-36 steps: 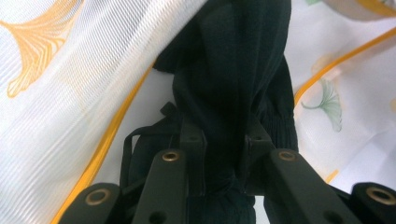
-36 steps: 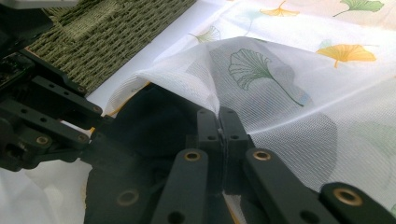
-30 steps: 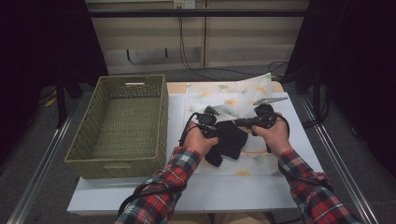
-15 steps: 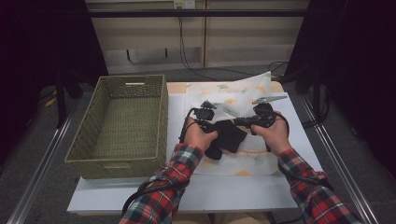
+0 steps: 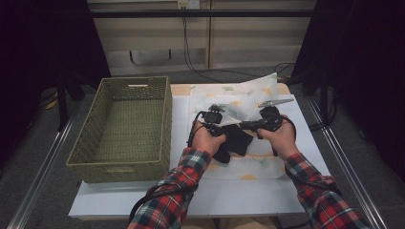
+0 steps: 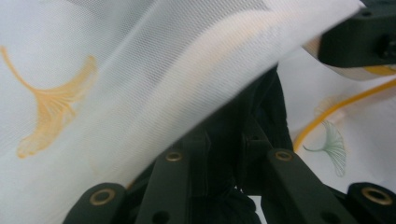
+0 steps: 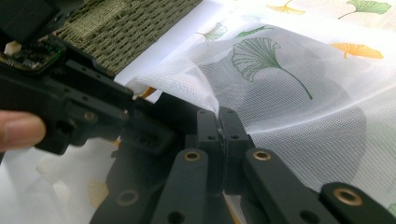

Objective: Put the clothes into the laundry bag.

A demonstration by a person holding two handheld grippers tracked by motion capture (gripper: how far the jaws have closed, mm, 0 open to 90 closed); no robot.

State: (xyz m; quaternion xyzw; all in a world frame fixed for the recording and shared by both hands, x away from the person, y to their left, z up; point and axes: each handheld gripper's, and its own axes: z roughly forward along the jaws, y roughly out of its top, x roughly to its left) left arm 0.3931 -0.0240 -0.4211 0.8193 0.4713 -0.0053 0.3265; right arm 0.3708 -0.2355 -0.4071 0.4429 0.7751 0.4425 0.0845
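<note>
A white mesh cloth (image 5: 248, 93) printed with ginkgo leaves lies on the table, and a black cloth (image 5: 236, 140) rests on it between the person's hands. My right gripper (image 7: 219, 116) is shut on a raised edge of the white cloth (image 7: 303, 102); in the high view the right gripper (image 5: 248, 126) points left. My left gripper (image 6: 229, 140) is closed on the black cloth (image 6: 261, 112), with white mesh (image 6: 116, 70) draped just above it. In the high view the left gripper (image 5: 213, 117) sits close beside the right one.
A woven olive basket (image 5: 119, 86) stands on the left half of the white table (image 5: 181, 191), its near corner (image 7: 116, 23) just behind the left gripper's body (image 7: 70, 107). Metal rails run along both sides of the table. Cables hang at the back wall.
Both hands have stayed nearly in place over the cloths. The left hand has shifted slightly, and the black cloth looks a little more bunched between the grippers.
</note>
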